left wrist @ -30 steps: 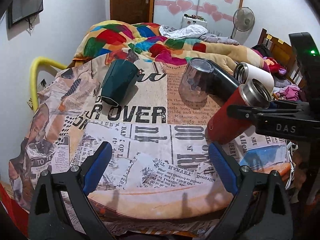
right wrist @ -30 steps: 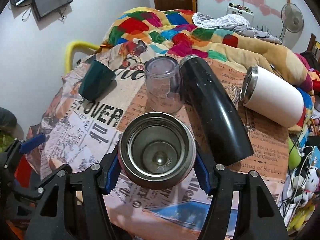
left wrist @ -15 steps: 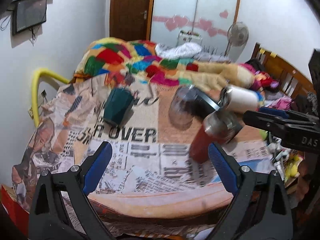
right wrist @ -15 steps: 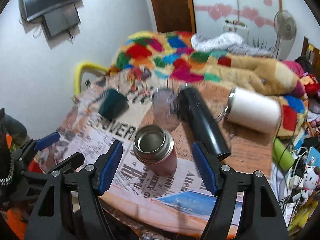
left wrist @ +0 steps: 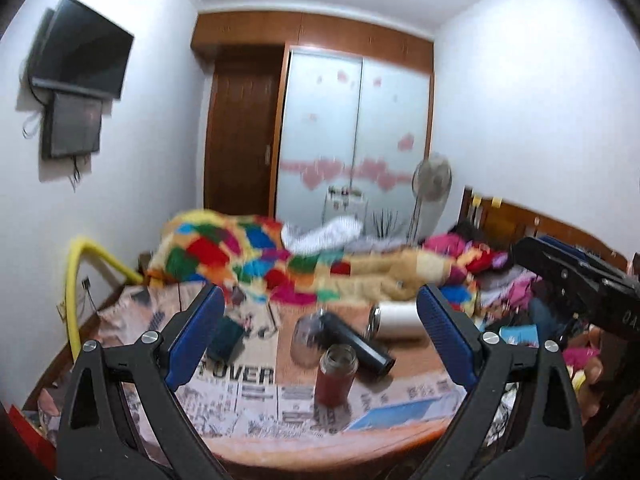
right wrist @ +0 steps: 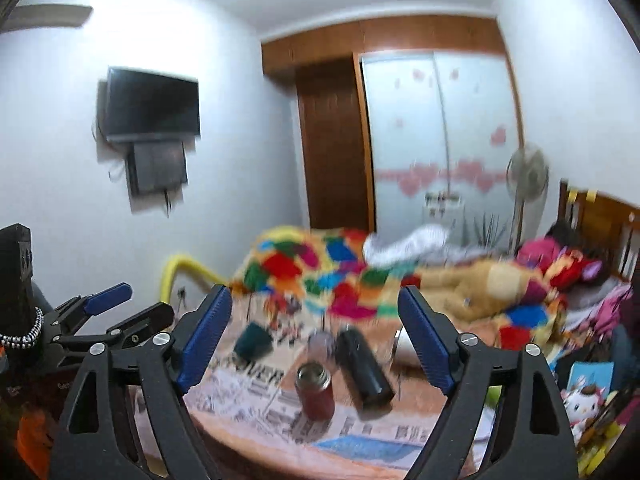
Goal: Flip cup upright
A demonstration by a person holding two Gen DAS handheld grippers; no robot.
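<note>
A red steel cup (left wrist: 335, 375) stands upright, mouth up, on the newspaper-print table (left wrist: 256, 412); it also shows in the right wrist view (right wrist: 315, 395). My left gripper (left wrist: 318, 336) is open and empty, held back from and above the table. My right gripper (right wrist: 316, 340) is open and empty, well back from the red cup. A black bottle (right wrist: 363, 368), a clear cup (left wrist: 306, 340), a dark green cup (right wrist: 253, 343) and a white tumbler (left wrist: 396, 320) lie on their sides farther back.
A bed with a colourful quilt (left wrist: 248, 260) lies behind the table. A yellow rail (left wrist: 80, 280) stands at the left wall. Toys and clutter (right wrist: 584, 400) sit to the right of the table. The left gripper shows at the left of the right wrist view (right wrist: 104, 320).
My right gripper let go of the red cup, which now stands upright on the table. Both grippers have pulled back and tilted up, so the table looks smaller and lower.
</note>
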